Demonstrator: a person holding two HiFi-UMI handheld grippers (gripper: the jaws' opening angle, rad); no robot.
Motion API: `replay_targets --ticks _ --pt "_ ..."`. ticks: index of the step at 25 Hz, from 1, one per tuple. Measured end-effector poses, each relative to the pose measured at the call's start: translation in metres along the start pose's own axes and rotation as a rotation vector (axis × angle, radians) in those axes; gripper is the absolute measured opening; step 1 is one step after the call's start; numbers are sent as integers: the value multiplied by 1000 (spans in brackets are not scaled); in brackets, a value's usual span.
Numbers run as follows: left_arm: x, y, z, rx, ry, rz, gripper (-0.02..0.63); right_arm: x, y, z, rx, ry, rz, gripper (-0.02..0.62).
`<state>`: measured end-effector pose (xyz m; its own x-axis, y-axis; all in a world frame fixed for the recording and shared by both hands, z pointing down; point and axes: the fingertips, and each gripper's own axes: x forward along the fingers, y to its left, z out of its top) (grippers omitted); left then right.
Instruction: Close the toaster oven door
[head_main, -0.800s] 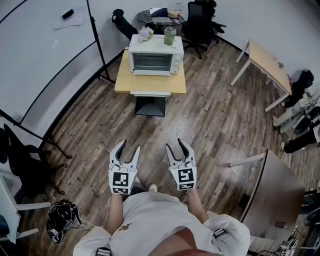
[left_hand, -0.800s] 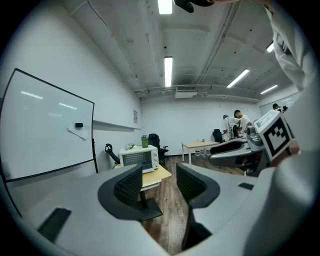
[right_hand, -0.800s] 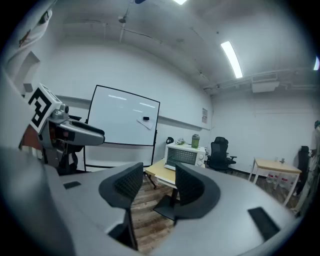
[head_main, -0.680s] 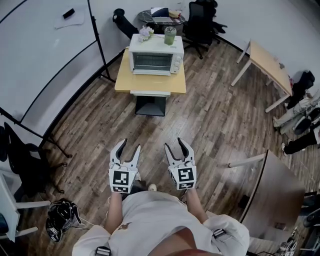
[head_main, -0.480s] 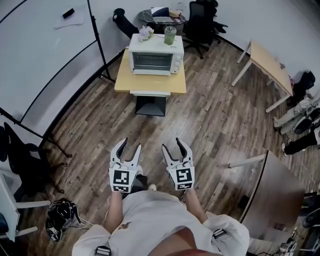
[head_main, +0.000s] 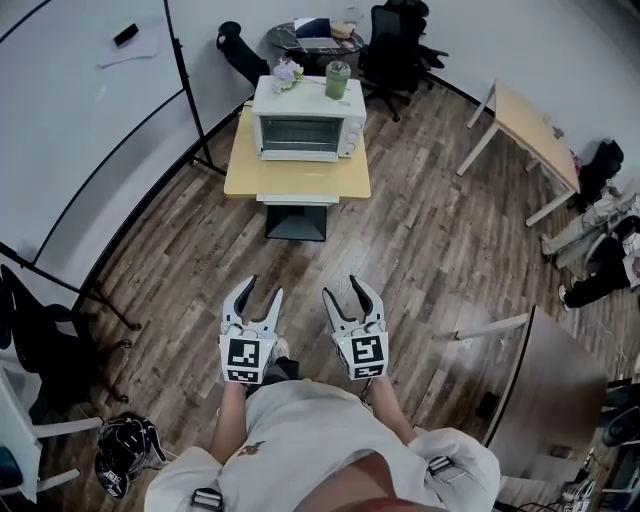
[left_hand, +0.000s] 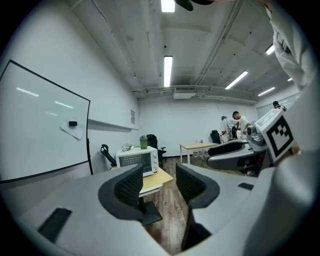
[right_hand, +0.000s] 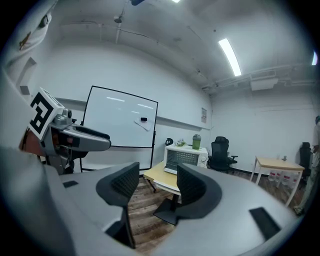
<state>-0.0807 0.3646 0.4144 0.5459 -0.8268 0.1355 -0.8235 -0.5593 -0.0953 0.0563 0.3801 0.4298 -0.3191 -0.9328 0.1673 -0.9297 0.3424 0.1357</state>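
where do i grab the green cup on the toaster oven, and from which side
Grip the green cup around the middle of its round body, jaws level. It stands upright on the toaster oven, so probably come from the front or the knob side; a pale bunch sits on the other.

The right tongs (right_hand: 152, 184) hold their two jaws a little apart, and nothing is between them; only the wooden floor (right_hand: 145, 202) shows through the gap. Further away a white toaster oven (right_hand: 186, 159) stands on a small yellow bench (right_hand: 161, 176), and its door looks closed. A green cup (right_hand: 196, 141) stands on top of the oven. A whiteboard (right_hand: 117, 120) is at its left, a black office chair (right_hand: 220, 154) at its right.
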Motion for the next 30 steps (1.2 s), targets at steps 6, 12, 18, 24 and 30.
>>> replay_targets --ticks 6,12,18,24,30 --pt "36 28 1 -1 -2 -32 199 36 -7 2 5 18 -29 236" --pt "63 51 4 -1 -12 -71 199 69 -11 6 0 35 -49 235" --pt "86 76 9 -1 -21 -98 196 101 -13 13 -7 43 -65 234" --pt "102 94 9 2 -23 -131 193 125 -9 16 -7 59 -76 232" --pt "117 109 5 -12 -23 -134 192 147 -11 17 -22 69 -77 230"
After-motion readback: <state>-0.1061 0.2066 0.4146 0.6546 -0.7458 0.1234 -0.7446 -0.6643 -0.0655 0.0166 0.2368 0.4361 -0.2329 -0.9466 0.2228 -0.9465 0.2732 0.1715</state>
